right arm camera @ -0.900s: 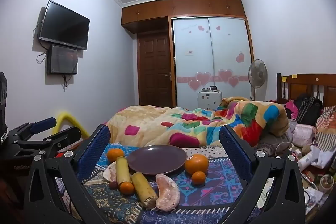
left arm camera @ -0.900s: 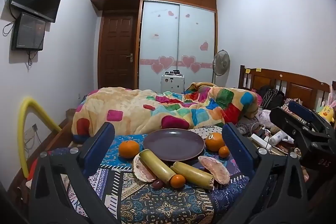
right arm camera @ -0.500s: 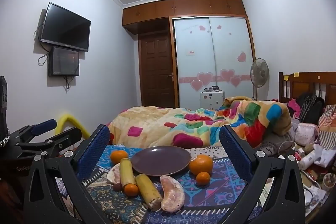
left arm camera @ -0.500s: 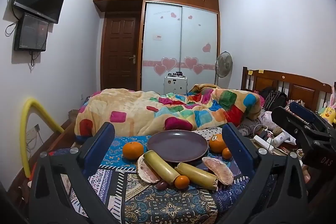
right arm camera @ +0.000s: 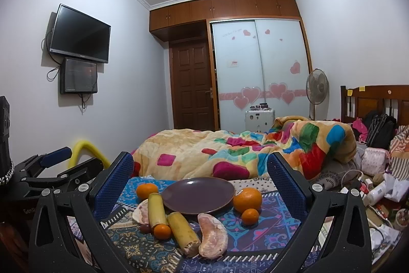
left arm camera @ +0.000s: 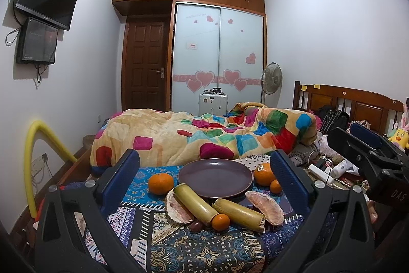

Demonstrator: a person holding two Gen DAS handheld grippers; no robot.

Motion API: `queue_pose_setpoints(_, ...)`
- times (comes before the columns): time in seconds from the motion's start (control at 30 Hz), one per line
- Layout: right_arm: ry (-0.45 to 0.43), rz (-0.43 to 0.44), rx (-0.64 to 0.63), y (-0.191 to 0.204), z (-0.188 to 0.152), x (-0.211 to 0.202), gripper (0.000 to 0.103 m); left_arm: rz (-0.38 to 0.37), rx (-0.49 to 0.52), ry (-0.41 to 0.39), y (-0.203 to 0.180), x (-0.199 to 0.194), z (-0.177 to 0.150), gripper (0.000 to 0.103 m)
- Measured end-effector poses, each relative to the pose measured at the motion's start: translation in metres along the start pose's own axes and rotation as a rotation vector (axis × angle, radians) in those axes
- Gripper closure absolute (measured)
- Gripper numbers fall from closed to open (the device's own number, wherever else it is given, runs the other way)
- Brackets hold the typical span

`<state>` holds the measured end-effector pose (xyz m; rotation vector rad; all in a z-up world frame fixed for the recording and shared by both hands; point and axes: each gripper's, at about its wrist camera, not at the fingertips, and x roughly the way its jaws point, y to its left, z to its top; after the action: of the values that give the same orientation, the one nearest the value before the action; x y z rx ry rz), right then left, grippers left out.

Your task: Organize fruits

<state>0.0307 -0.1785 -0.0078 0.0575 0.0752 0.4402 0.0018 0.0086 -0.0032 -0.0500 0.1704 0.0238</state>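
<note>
A dark purple plate [left arm camera: 215,177] [right arm camera: 198,193] sits empty on a patterned cloth [left arm camera: 204,247]. Around it lie oranges [left arm camera: 160,183] [left arm camera: 264,173] [right arm camera: 247,199], small mandarins [left arm camera: 220,221] [right arm camera: 250,216], two yellow sugarcane pieces [left arm camera: 195,204] [left arm camera: 239,214] [right arm camera: 183,229], two pomelo segments [left arm camera: 265,206] [left arm camera: 177,209] [right arm camera: 212,234] and a small dark fruit [left arm camera: 196,225]. My left gripper [left arm camera: 204,170] is open and empty, held back from the fruit. My right gripper [right arm camera: 199,170] is open and empty too. Each gripper shows at the edge of the other's view [left arm camera: 368,152] [right arm camera: 55,165].
A bed with a colourful patchwork blanket [left arm camera: 204,134] lies just behind the cloth. Clutter with bottles and cables [right arm camera: 375,191] sits to the right. A yellow foam tube [left arm camera: 33,145] curves at the left. A fan [left arm camera: 271,78], wardrobe and door stand far back.
Both views have shifted slightly, so the fruit and plate sit a little lower and closer. Both grippers stay open. No fruit has moved.
</note>
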Motion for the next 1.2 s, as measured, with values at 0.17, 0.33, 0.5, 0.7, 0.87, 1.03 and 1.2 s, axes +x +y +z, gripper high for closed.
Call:
queue_pose_setpoints(0.17,-0.002,0.003,0.004,-0.0004,-0.0005,-0.0001,0.0,0.001,0.004,-0.001,-0.0016,-0.0013,0.001,0.0)
queue_pose_setpoints(0.33,0.0,0.005,0.004,0.0001,-0.0007,-0.0003,0.0,-0.002,0.008,-0.001,-0.0028,-0.0008,0.0008,0.0)
queue_pose_setpoints(0.5,0.001,0.008,0.005,0.0005,-0.0005,-0.0006,0.0,0.0,0.008,-0.005,-0.0024,-0.0015,0.0018,0.0)
queue_pose_setpoints(0.7,0.002,0.007,0.004,0.0007,-0.0002,-0.0005,0.0,0.002,0.008,-0.006,-0.0024,-0.0018,0.0017,0.0)
queue_pose_setpoints(0.87,0.004,0.007,0.004,0.0006,-0.0003,-0.0001,0.0,0.002,0.01,-0.007,-0.0026,-0.0017,0.0015,0.0)
queue_pose_setpoints(1.03,0.007,0.007,0.011,-0.0003,-0.0001,-0.0003,0.0,0.003,0.01,-0.008,-0.0027,-0.0019,0.0023,0.0)
queue_pose_setpoints(1.2,0.007,0.007,0.009,-0.0007,0.0001,-0.0003,0.0,0.005,0.011,-0.008,-0.0031,-0.001,0.0034,0.0)
